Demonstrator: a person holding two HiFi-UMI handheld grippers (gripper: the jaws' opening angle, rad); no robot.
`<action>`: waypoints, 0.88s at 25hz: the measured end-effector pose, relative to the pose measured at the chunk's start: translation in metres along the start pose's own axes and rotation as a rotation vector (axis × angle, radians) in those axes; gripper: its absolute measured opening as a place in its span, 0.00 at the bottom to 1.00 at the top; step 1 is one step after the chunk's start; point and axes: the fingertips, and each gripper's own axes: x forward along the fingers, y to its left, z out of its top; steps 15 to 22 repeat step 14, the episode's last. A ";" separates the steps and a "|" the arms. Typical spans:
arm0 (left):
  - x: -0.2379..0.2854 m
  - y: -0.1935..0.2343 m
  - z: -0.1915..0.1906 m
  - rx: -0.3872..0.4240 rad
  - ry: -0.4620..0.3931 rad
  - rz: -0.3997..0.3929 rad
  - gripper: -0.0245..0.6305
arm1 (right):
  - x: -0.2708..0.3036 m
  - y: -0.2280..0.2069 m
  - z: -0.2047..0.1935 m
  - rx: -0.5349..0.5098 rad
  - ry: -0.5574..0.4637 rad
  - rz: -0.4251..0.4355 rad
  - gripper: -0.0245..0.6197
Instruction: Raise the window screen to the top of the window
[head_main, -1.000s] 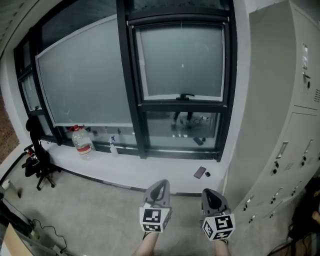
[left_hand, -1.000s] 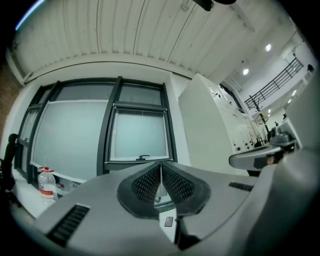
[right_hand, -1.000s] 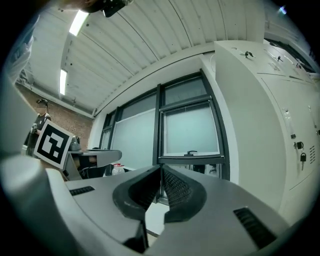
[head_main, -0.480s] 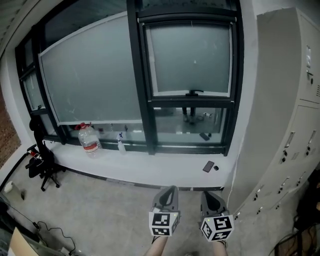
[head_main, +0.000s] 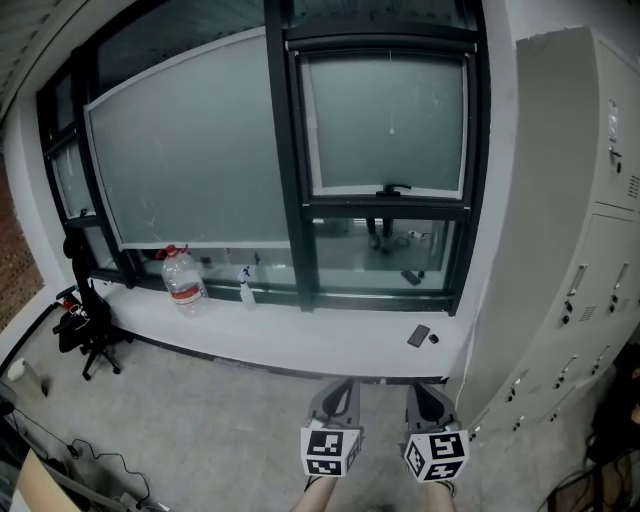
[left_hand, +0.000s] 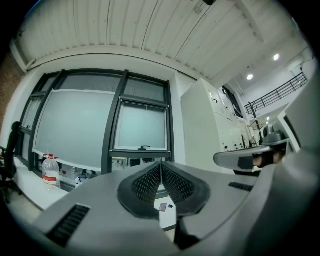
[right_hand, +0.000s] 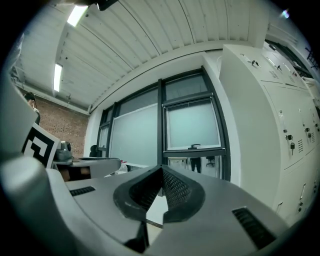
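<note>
Two closed, empty tools, left tool (head_main: 343, 386) and right tool (head_main: 421, 391), have neared the window screen (head_main: 385, 120) slightly.

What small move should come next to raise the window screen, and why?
Probably step closer and reach the right gripper up toward the handle at the bottom of the window screen, opening its jaws. Both it and the left gripper are low, shut, empty and far from it.
</note>
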 end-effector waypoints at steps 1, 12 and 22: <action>-0.001 0.000 0.000 -0.003 0.000 0.002 0.05 | -0.001 0.000 0.000 -0.002 0.000 -0.003 0.05; 0.001 -0.006 -0.001 -0.002 0.001 0.006 0.05 | -0.004 -0.010 0.001 -0.017 0.004 -0.003 0.05; 0.002 -0.005 0.000 -0.006 0.004 0.013 0.05 | -0.003 -0.012 0.002 -0.018 0.004 0.000 0.05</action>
